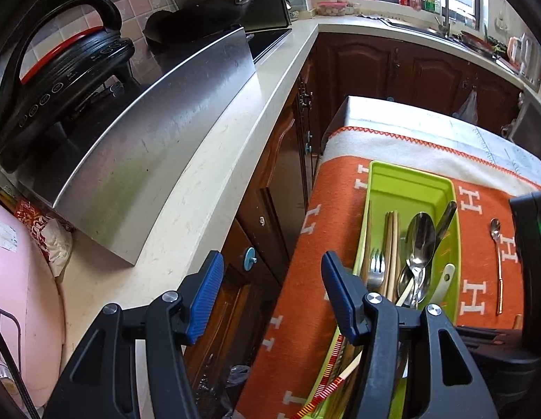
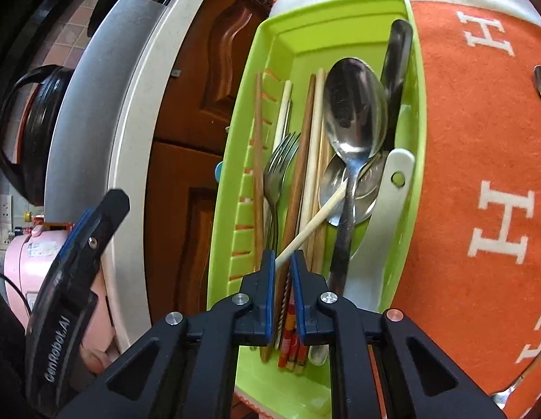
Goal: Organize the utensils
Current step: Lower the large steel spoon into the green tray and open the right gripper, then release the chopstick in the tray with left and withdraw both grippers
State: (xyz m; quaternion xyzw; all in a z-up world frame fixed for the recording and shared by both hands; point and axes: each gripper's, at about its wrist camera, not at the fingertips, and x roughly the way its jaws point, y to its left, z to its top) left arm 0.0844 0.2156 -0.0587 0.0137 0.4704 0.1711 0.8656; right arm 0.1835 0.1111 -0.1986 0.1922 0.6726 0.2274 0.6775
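A lime-green utensil tray lies on an orange cloth with white H letters. It holds several chopsticks, a fork, a large steel spoon, smaller spoons and a dark-handled utensil. My right gripper is over the tray's near end, shut on a pale chopstick that slants across the other utensils. My left gripper is open and empty, left of the tray, above the gap between counter and table. A small gold-handled spoon lies on the cloth right of the tray.
A beige counter with a steel panel and a black cooker runs along the left. Brown cabinets stand behind. A pink appliance is at the near left. A sink and window are at the far right.
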